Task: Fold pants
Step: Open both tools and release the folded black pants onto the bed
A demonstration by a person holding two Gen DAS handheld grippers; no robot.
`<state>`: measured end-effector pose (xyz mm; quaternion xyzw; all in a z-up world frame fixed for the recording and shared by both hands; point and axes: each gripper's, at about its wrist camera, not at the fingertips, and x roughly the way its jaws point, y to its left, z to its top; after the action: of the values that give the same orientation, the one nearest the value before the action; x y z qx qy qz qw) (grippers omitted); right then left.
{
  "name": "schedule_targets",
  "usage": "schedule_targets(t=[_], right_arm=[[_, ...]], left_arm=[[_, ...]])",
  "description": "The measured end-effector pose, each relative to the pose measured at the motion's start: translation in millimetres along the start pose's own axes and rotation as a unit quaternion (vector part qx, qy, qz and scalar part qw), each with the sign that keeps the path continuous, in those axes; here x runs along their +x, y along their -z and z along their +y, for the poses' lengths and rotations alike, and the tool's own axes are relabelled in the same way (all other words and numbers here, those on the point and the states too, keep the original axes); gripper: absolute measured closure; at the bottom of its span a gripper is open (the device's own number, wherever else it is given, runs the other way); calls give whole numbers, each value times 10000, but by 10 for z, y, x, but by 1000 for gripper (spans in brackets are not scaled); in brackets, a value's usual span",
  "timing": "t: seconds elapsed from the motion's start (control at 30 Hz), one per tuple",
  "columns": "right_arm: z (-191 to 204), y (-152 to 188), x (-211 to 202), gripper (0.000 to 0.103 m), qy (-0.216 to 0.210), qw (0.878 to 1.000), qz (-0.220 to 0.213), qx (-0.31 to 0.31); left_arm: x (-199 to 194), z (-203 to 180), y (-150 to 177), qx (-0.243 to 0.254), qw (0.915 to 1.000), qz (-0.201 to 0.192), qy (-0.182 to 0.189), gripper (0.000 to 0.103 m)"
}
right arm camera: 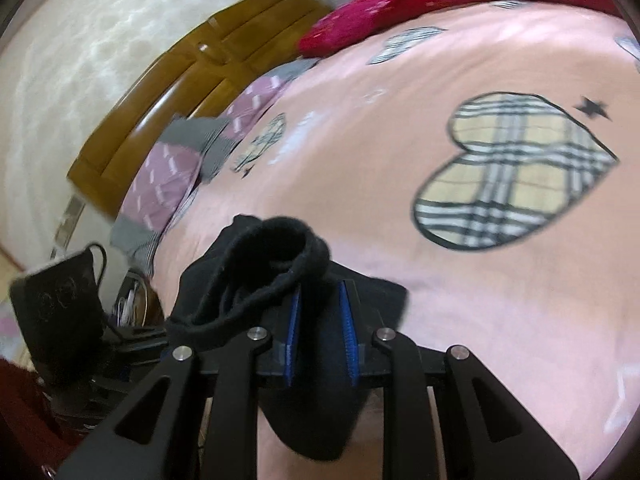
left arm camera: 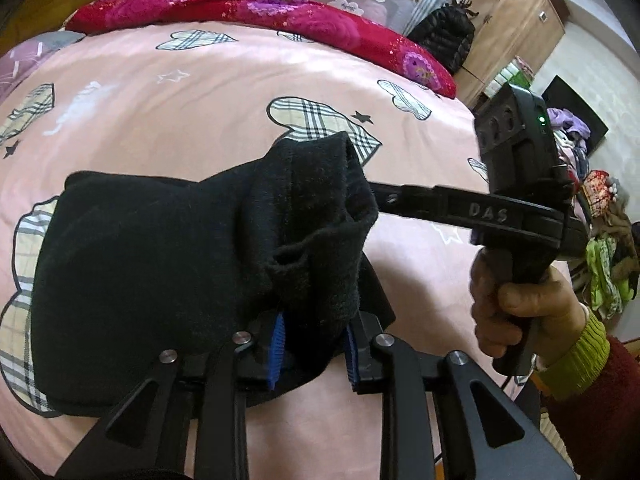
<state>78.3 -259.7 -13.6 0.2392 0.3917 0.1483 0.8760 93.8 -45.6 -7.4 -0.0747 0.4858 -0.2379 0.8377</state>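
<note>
Black pants are bunched and partly folded on the pink bedsheet, lower-left of the left wrist view, with one thick edge lifted off the bed. Left gripper pinches that raised fold between its blue pads; fabric fills the gap, jaws pressed in on it. Right gripper also clamps black pants fabric between its blue pads, with a rolled hem or cuff curling up just left of the fingers and more cloth hanging under the jaws. In the left wrist view the right gripper's body reaches in from the right, its tip buried in the same bunch, handle held by the person's right hand with a green cuff and dark red sleeve. Sheet is printed with plaid hearts and small black stars. Red floral quilt lies along the far edge of the bed, purple-and-grey pillow by the brown headboard. Wooden wardrobe and a pile of clothes sit on the room's right side. Right wrist view is motion-blurred.
</note>
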Motion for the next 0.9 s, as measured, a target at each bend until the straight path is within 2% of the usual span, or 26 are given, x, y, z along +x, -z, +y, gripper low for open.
schedule_targets(t=[0.07,0.1,0.13,0.2,0.3,0.4,0.57,0.73,0.9], right_arm=[[-28,50,-107,71,178,9996,-136,183],[-29,75,-164,61,252,9990,-223,294],[-26,94,-205,47,306,9984,-284,374],[-4,142,-336,35,407,9963,-510,563],[56,181,-482,35,440,9934,-780,721],[156,234,-563,35,531,9914,-923,762],[370,331,-544,28,967,9877,-1002,714],[631,364,-443,22,1483,9828,-970,524],[793,349,-326,21,1837,9769,-923,591]], left_arm=[[-31,-2,19,-4,9999,37,127,71],[-44,-3,22,-17,9998,45,193,60],[-69,0,35,-45,9995,79,318,50],[-95,-21,48,-45,9987,132,487,47],[-170,-50,101,31,9991,101,414,47],[-276,1,131,-95,9989,47,449,47],[-486,156,121,-200,9994,-135,251,45],[-714,449,106,-525,9981,-317,38,40],[-867,862,7,-973,9941,-424,-208,34]])
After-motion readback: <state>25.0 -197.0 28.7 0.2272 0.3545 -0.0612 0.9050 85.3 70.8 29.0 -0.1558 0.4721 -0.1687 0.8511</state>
